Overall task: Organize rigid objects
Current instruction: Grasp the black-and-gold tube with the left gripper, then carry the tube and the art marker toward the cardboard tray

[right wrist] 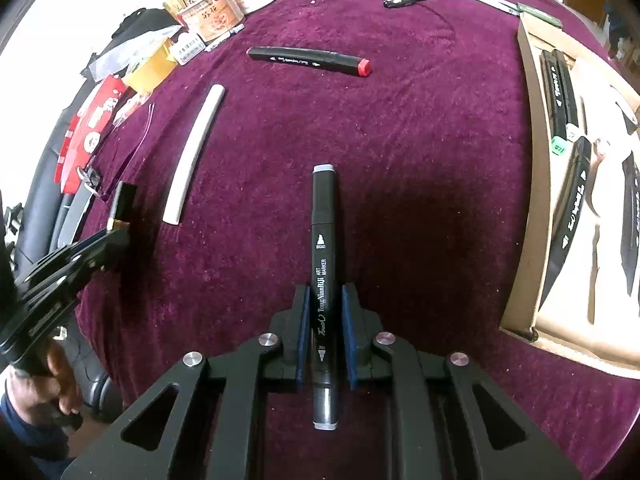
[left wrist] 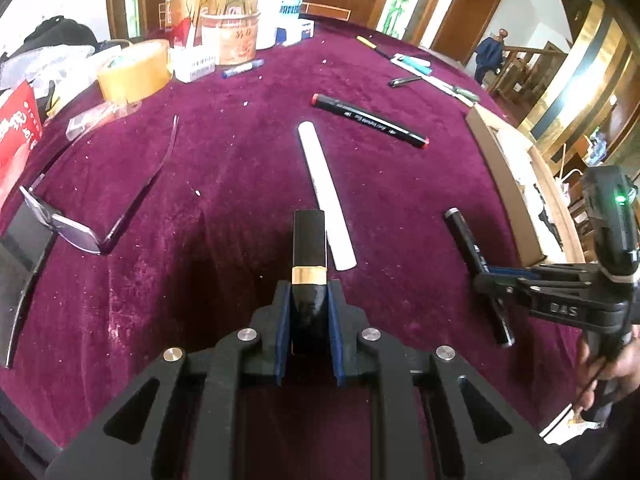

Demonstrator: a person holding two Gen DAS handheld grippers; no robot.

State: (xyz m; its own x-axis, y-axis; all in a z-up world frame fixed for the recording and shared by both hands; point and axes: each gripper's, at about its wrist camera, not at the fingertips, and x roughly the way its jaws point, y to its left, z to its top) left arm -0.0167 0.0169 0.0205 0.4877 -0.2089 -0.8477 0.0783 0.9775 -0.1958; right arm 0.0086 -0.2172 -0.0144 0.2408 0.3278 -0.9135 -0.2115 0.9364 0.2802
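Left claw (left wrist: 308, 300) is clamped on a black lipstick tube (left wrist: 309, 248) with a gold band — held just above the purple table (left wrist: 240, 184). Right claw (right wrist: 324, 312) grips a black art marker (right wrist: 323, 264) by its middle, grey caps both ends. Beyond them a white stick (left wrist: 326, 196) lies flat, then a red-capped marker (left wrist: 370, 121). Off right, a cardboard tray (right wrist: 528, 216) holds more black markers (right wrist: 560, 92); glasses (left wrist: 80, 220) rest left.

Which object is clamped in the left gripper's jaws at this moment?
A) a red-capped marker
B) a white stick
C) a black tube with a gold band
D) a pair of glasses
C: the left gripper is closed on the black tube with a gold band, above the cloth.
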